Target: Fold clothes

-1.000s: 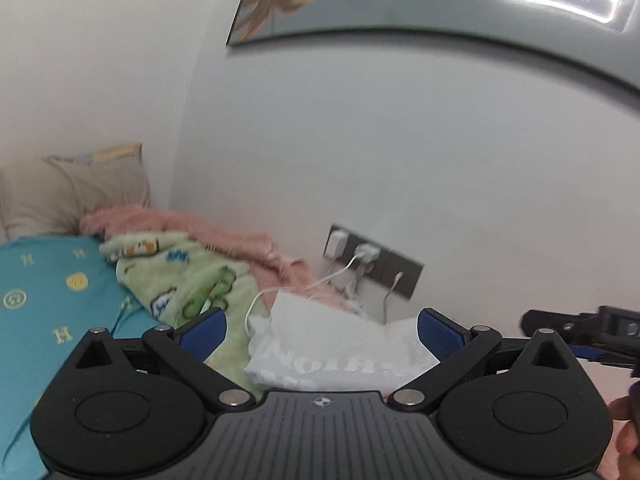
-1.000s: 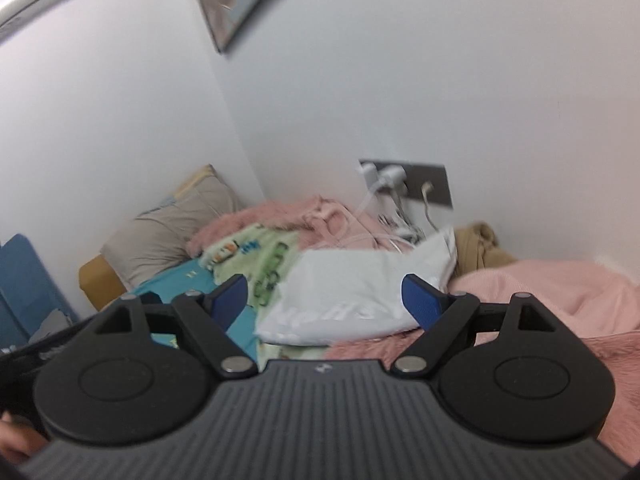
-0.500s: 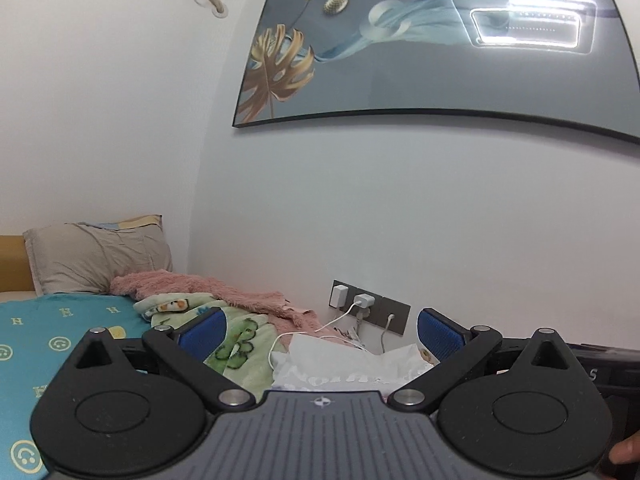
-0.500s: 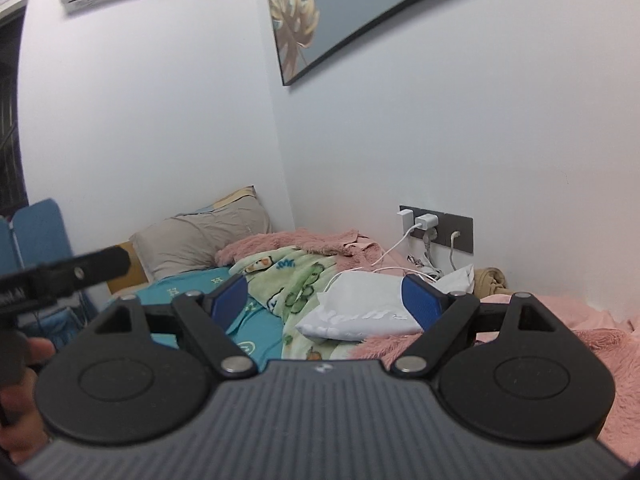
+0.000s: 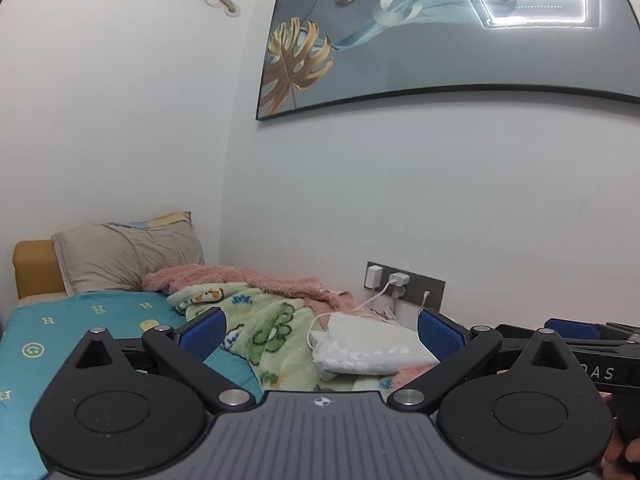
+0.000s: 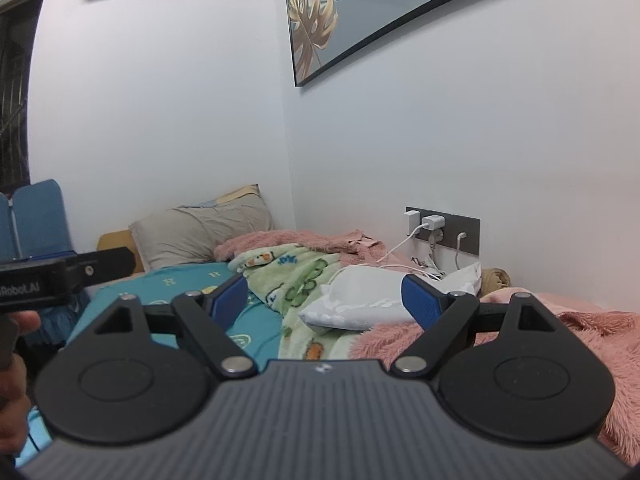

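A folded white garment (image 5: pixel 370 350) with grey lettering lies on the bed against the wall, on a green cartoon blanket (image 5: pixel 264 328); it also shows in the right wrist view (image 6: pixel 360 300). My left gripper (image 5: pixel 322 330) is open and empty, held back from the garment and above the bed. My right gripper (image 6: pixel 326 298) is open and empty, also well short of the garment. Each gripper shows at the edge of the other's view.
A pink fluffy blanket (image 6: pixel 560 328) covers the right of the bed, a teal sheet (image 5: pixel 60 332) the left. A grey pillow (image 5: pixel 124 252) leans at the headboard. Chargers and white cables (image 6: pixel 432 228) hang from a wall socket behind the garment. A blue chair (image 6: pixel 36 216) stands at left.
Both grippers have pulled back and tilted upward away from the white garment, which now looks smaller and farther. Both stayed open and empty.
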Demonstrator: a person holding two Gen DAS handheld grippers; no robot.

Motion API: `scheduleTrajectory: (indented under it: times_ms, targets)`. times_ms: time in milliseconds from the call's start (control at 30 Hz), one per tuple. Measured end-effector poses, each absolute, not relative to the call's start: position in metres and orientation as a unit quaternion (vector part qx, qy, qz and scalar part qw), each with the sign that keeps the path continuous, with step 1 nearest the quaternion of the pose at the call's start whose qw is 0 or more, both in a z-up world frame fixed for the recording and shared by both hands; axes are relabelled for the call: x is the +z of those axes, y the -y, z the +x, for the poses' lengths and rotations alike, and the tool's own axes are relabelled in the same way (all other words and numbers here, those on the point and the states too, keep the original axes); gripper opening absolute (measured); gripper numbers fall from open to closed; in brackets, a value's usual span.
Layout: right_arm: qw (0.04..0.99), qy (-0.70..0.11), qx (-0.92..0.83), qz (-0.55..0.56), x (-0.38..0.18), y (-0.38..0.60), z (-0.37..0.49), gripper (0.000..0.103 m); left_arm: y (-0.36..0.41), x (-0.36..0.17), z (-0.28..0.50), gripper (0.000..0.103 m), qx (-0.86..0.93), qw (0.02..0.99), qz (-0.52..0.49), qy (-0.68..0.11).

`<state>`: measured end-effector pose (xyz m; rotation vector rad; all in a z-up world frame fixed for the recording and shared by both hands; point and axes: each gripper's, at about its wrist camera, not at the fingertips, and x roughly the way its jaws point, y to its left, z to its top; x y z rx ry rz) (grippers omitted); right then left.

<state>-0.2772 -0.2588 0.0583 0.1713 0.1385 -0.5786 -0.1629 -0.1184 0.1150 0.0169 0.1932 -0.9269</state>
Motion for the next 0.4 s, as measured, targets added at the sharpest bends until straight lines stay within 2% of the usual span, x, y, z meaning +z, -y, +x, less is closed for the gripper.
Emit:
scheduleTrajectory:
  times_ms: [400]
  targets:
    - [0.946, -0.082, -0.304, 0.081, 0.052, 0.262, -0.273, 0.086, 0.124, 0.102, -0.163, 0.103, -0.441, 0.892, 0.017, -0.1]
